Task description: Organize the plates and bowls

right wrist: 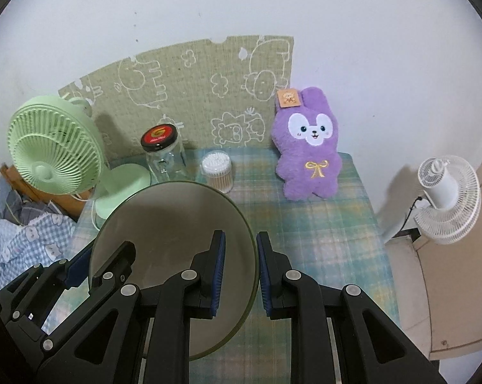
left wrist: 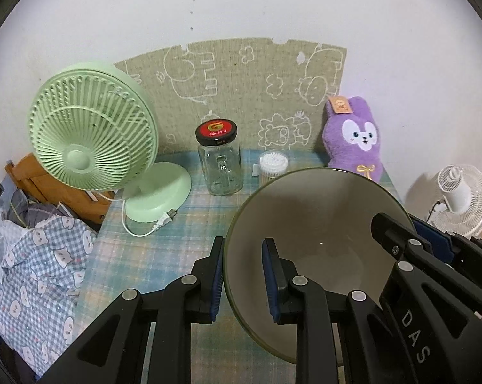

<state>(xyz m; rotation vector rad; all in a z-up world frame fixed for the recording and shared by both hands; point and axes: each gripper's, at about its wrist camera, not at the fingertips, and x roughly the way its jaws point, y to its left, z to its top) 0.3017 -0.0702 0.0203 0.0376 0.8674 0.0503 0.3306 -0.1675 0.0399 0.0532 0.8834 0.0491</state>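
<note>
Bowl, grey-beige ceramic with a dark green rim (left wrist: 320, 224), hangs above our plaid-covered desk (right wrist: 320, 224); our left fingers (left wrist: 244, 280) pinch its left rim, our right fingers (right wrist: 241, 275) pinch its right rim, both angled steeply downward.

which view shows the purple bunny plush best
The right wrist view: the purple bunny plush sits whole and unblocked, leaning on the wall. In the left wrist view it sits farther off to the side, its lower edge hidden behind the bowl rim.
</note>
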